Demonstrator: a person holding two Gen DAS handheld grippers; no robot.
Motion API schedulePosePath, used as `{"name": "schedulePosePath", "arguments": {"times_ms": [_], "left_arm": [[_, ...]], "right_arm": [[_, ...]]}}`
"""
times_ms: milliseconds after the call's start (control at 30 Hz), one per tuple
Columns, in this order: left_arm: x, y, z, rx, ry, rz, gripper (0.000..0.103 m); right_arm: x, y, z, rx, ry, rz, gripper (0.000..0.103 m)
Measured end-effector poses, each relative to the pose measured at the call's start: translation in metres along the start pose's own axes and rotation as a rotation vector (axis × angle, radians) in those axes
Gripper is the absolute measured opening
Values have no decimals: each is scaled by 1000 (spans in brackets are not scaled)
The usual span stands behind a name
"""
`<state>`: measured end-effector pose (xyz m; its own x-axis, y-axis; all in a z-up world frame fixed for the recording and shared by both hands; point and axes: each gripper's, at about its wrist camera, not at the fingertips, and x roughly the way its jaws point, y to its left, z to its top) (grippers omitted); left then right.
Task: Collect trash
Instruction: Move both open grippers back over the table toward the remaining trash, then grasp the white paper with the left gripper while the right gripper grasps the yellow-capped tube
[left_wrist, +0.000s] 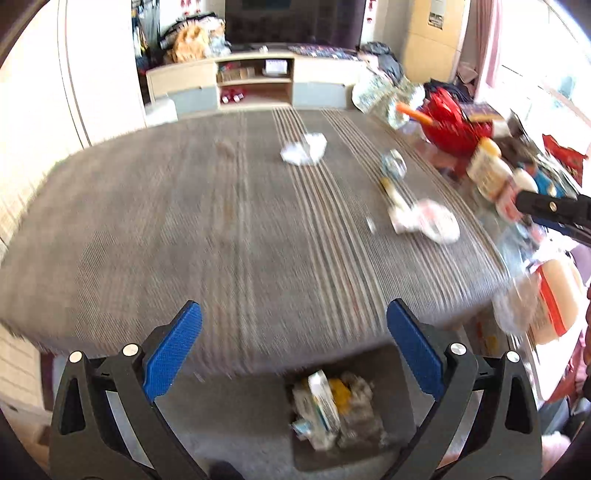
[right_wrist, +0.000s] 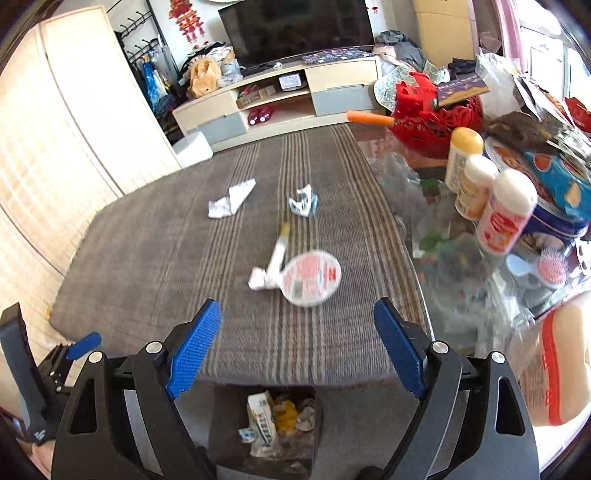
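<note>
Both grippers hang over the near edge of a table covered with a striped grey cloth (right_wrist: 184, 258). My left gripper (left_wrist: 294, 314) is open and holds nothing. My right gripper (right_wrist: 297, 306) is also open and holds nothing. Below the table edge, between the fingers in both views, stands a dark bin (left_wrist: 391, 369) (right_wrist: 225, 424). It holds a carton, something yellow and crumpled paper. On the cloth lie a round pink-and-white lid (right_wrist: 310, 282) (left_wrist: 437, 221), a white twisted paper (right_wrist: 271, 269), a crumpled blue-white wrapper (right_wrist: 303, 201) (left_wrist: 393, 166) and a white paper scrap (right_wrist: 231, 201) (left_wrist: 304, 149).
The table's right side is bare glass (right_wrist: 461, 258), crowded with bottles (right_wrist: 506, 214), a red basket (right_wrist: 432, 122), a carrot (right_wrist: 369, 118) and tins. A TV cabinet (right_wrist: 280, 99) stands at the back and a white cupboard (right_wrist: 85, 92) on the left.
</note>
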<state>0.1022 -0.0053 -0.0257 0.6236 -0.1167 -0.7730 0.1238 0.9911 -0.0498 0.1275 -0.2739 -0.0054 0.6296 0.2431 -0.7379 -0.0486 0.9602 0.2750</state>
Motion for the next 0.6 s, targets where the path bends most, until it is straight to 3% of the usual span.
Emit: {"name": "schedulePosePath", "arguments": {"times_ms": [200, 333, 500, 600], "left_arm": [[9, 12, 66, 27, -40, 28, 95], [31, 14, 101, 42, -45, -2, 95], [70, 7, 130, 77, -28, 15, 94], [96, 2, 141, 106, -14, 17, 80]], "right_arm": [[29, 14, 40, -48, 37, 21, 85], [60, 17, 49, -59, 70, 30, 83], [105, 13, 53, -44, 127, 39, 62], [126, 10, 54, -31, 144, 35, 47]]}}
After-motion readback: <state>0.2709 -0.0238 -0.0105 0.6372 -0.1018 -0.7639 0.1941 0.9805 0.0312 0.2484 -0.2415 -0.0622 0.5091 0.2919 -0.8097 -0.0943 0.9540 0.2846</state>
